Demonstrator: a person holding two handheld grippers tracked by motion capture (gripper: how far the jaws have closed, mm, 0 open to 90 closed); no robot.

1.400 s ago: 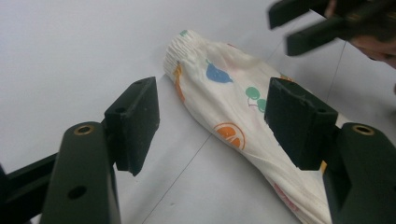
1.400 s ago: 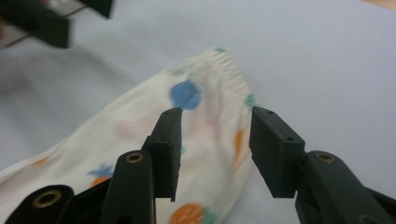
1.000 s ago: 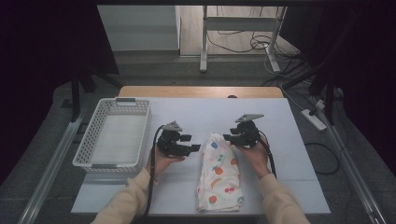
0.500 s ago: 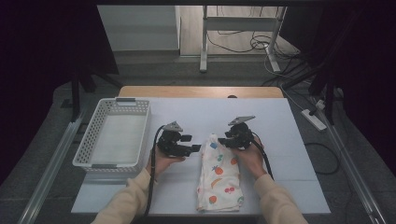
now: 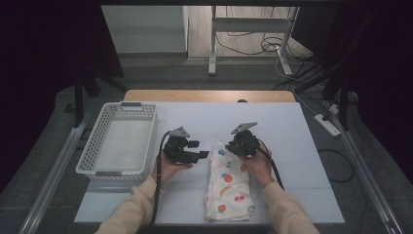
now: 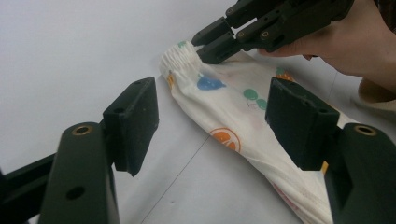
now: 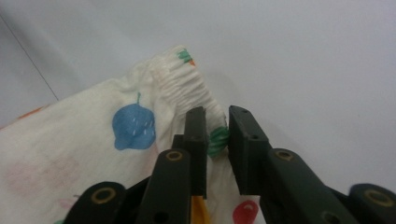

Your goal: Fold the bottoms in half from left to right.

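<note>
A folded white cloth with a fruit print lies lengthwise on the white table, its gathered elastic edge at the far end. My right gripper is low at that far end. Its jaws have just been closing and now pinch the elastic edge between the pads, as the right gripper view shows close up. My left gripper is held just left of the cloth, pointing at it. Its jaws stand open with nothing between them, and the cloth lies beyond.
A white perforated basket stands at the table's left side. The table's wooden far edge borders a dark floor with cables and a metal stand. White tabletop stretches to the right of the cloth.
My right gripper has shifted left and down onto the cloth's far end, and its jaws have narrowed on the elastic edge. The left gripper has stayed put.
</note>
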